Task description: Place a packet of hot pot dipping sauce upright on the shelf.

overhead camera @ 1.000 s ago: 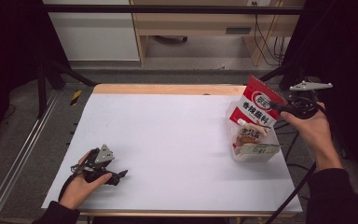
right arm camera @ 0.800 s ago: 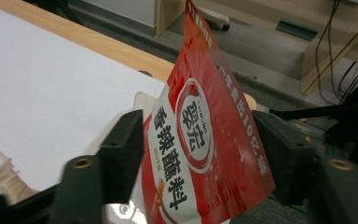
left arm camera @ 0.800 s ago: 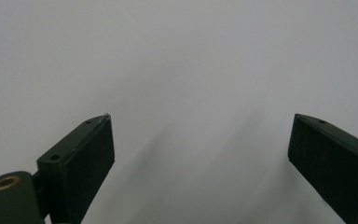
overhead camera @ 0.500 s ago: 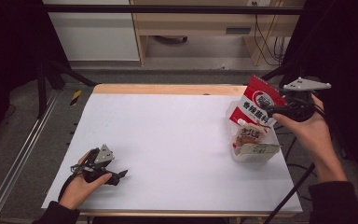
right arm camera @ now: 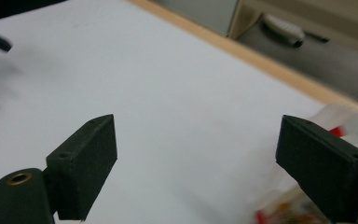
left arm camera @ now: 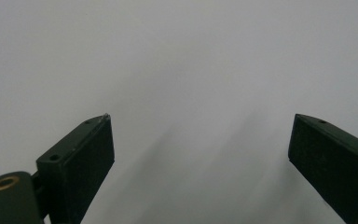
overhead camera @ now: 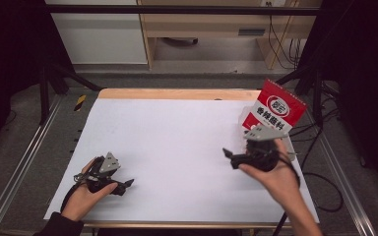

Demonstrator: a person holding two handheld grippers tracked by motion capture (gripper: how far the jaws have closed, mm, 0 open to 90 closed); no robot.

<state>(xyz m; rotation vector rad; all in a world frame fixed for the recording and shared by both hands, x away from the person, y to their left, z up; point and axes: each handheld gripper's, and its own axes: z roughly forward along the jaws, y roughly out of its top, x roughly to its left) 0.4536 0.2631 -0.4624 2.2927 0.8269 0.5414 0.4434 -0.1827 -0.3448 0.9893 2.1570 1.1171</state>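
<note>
Both jaw pairs spread, empty — right gripper (overhead camera: 229,156) just opened; high view shows red bag (overhead camera: 273,111) behind it, left gripper (overhead camera: 126,185) near edge.

A white table (overhead camera: 177,128) with a pale wooden far edge stands on grey floor (overhead camera: 24,118). Behind it sit a white cabinet (overhead camera: 98,32) and a wooden bench (overhead camera: 202,22); cables (overhead camera: 280,34) hang at right.

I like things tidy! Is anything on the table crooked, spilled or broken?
Nothing looks spilled or broken. The red and white packet stands propped at a tilt near the table's right edge, leaning rather than lying flat. What props it is hidden behind the right gripper, whose jaws have just opened with nothing between them.
</note>
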